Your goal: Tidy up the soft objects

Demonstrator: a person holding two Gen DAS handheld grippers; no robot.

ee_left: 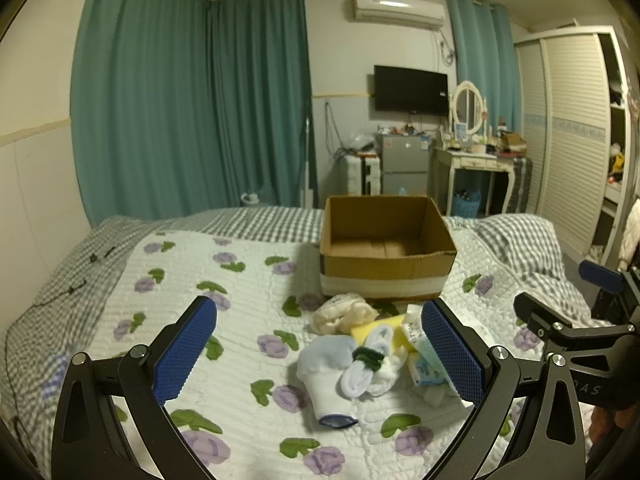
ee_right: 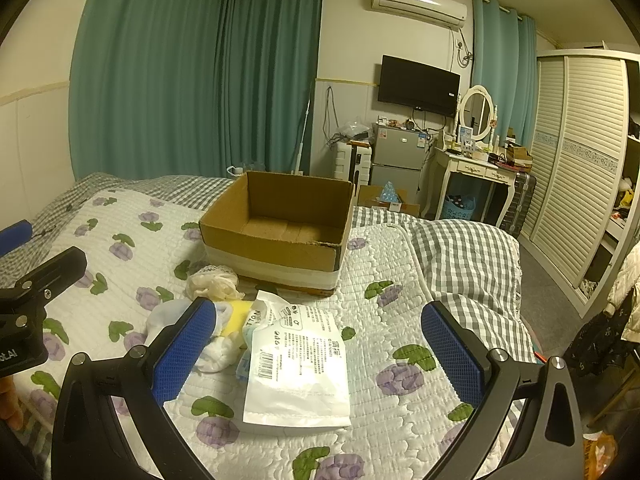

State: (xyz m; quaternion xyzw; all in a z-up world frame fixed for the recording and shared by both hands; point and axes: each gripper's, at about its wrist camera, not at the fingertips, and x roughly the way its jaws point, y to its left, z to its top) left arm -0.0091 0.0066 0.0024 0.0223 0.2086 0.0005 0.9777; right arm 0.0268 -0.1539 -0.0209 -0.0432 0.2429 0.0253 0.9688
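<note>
A pile of soft things lies on the flowered quilt (ee_left: 200,280) in front of an empty cardboard box (ee_left: 386,248). It holds pale blue and white socks (ee_left: 332,368), a yellow sponge (ee_left: 386,328), a cream lace bundle (ee_left: 344,312) and a white plastic pouch (ee_right: 298,364). My left gripper (ee_left: 320,352) hovers open above the socks. My right gripper (ee_right: 320,352) hangs open over the pouch. In the right wrist view the box (ee_right: 280,236) sits just behind the lace bundle (ee_right: 214,282) and the sponge (ee_right: 236,320). Neither gripper holds anything.
The quilt covers a bed with grey checked bedding (ee_right: 464,256). Green curtains (ee_left: 192,100) hang behind it. A wardrobe (ee_right: 580,168), dressing table (ee_right: 472,168) and small fridge (ee_right: 396,160) stand beyond the bed's far right side.
</note>
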